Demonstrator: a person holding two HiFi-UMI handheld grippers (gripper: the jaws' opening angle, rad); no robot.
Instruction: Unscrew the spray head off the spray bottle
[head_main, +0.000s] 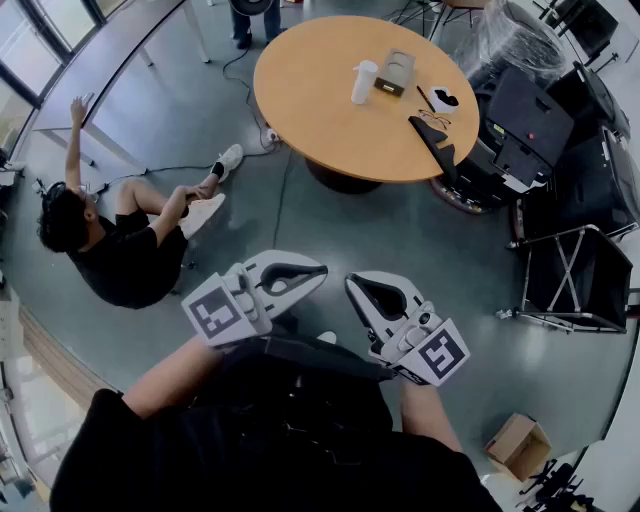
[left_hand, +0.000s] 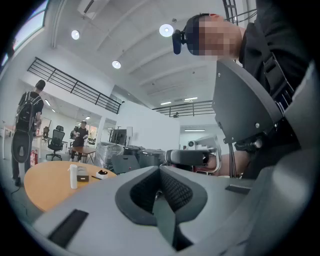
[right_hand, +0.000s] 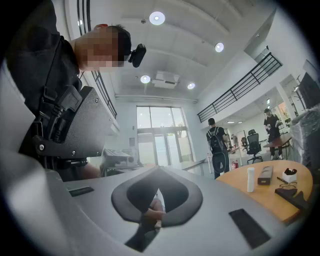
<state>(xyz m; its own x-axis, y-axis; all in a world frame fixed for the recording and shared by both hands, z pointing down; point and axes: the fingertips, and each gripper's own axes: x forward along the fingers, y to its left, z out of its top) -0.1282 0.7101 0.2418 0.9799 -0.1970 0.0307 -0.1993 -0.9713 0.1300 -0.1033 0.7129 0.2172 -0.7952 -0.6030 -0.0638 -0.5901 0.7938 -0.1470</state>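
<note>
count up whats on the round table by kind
white bottle: 1
box: 1
small white piece with a black top: 1
pen: 1
glasses: 1
black item at the table's edge: 1
total: 6

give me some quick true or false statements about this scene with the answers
1. The left claw and right claw are both shut. True.
2. The white cylindrical bottle lies on the grey floor. False: it stands upright on the round orange wooden table.
3. A person in a black shirt sits on the floor. True.
4. The brown cardboard box rests on the table. False: it is on the floor, at the lower right of the head view.
</note>
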